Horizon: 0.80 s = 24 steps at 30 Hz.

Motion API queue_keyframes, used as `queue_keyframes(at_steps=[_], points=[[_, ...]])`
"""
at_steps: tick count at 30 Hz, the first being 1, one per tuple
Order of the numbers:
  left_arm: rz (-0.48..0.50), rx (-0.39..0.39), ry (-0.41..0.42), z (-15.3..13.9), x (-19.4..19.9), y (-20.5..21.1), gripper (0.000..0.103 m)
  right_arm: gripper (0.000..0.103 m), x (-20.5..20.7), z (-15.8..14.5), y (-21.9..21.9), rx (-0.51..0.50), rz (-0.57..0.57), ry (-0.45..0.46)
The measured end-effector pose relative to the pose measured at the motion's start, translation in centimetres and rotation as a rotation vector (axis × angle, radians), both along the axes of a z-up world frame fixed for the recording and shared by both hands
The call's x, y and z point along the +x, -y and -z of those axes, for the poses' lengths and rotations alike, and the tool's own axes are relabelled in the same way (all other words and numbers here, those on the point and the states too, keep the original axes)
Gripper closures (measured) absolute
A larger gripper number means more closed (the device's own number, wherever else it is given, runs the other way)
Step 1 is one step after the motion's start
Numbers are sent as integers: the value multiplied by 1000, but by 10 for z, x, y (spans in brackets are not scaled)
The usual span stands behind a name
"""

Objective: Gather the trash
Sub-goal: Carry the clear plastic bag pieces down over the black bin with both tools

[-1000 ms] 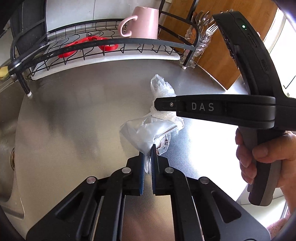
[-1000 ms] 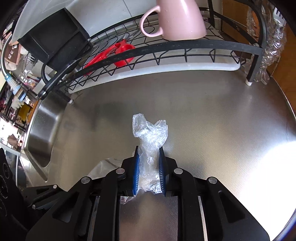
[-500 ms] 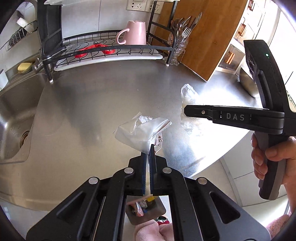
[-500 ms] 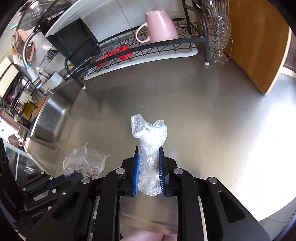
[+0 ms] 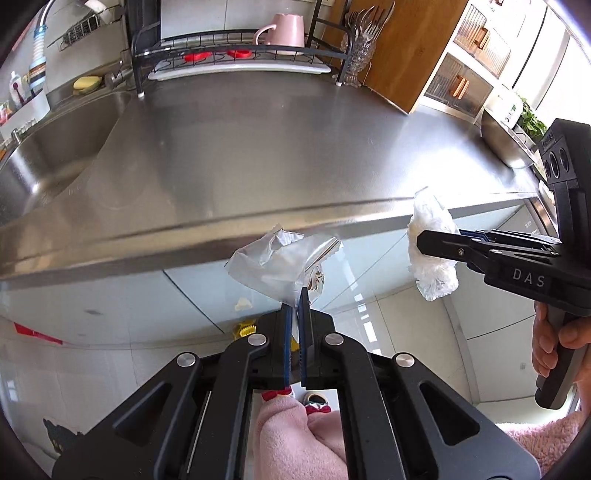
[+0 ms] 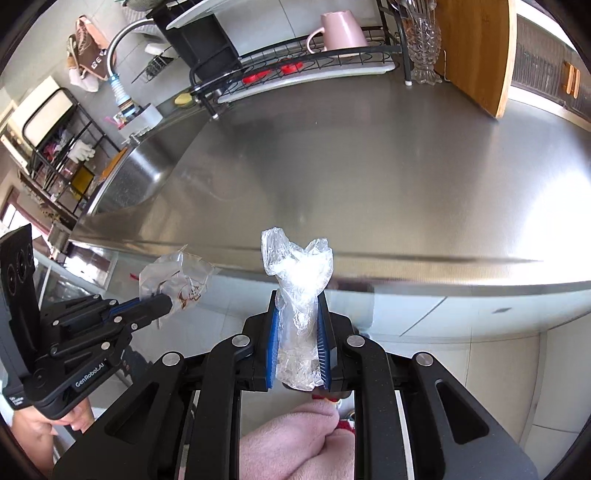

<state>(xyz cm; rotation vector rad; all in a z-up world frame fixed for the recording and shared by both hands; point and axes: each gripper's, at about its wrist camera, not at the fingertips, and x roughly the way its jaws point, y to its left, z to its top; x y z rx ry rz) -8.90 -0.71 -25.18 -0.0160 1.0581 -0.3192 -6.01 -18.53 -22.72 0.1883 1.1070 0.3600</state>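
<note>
Off the front edge of the steel counter, both grippers hang out over the tiled floor, each with a piece of trash in its grip. The left gripper has its blue pads pressed close on the lower corner of a clear plastic wrapper, which fans up toward twelve o'clock from the fingertips and carries a brownish print on one side. In the right wrist view that same wrapper sits at about nine o'clock of the right gripper, apart from it. The right gripper is clamped on a crumpled clear bag, held upright between the pads, its crinkled top standing above the fingertips at twelve o'clock. From the left wrist view this bag shows at about three o'clock.

Far back on the counter, at twelve o'clock, a black wire dish rack holds an upturned pink mug and red items on its tray. Just right of it, a glass holder carries forks. A sink lies at ten o'clock.
</note>
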Motion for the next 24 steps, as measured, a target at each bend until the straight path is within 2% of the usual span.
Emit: queue_keyframes(at_steps=[4, 11, 24], points=[[-11, 0, -66, 32, -19, -3, 101, 84, -20, 26, 0, -18, -20, -44], [-31, -11, -160, 96, -31, -1, 101, 84, -42, 90, -2, -44, -28, -152], [-43, -9, -268, 212, -7, 8, 101, 84, -32, 206, -10, -59, 31, -275]])
